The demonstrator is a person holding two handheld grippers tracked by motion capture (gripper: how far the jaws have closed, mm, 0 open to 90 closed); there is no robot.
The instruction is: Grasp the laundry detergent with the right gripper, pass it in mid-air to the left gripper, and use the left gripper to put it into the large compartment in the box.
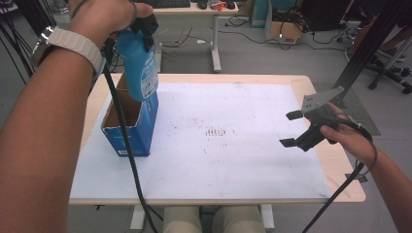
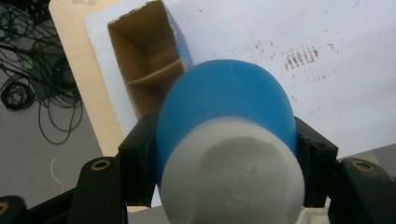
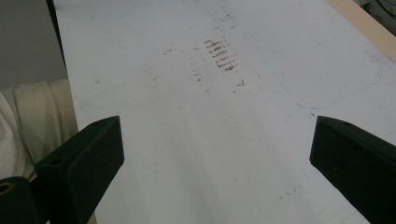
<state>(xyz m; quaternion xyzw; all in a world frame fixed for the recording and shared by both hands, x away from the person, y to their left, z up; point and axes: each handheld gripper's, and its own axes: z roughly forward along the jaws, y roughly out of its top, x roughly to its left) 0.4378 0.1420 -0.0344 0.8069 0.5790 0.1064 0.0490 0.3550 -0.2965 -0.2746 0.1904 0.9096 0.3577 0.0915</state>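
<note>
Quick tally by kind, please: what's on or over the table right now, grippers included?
Blue bottle, held over the box: 1
Open blue cardboard box, with a divider inside: 1
White mat covering the table: 1
Grippers: 2, left gripper and right gripper
Total: 5

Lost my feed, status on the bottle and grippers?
Left gripper shut on blue bottle, above open box. Right gripper open, idle over mat. Nothing blocking.

You are working over a white mat [image 1: 252, 160] that is covering the wooden table [image 1: 340, 160]. Reddish-brown smudges [image 1: 216, 131] are marking its middle.
</note>
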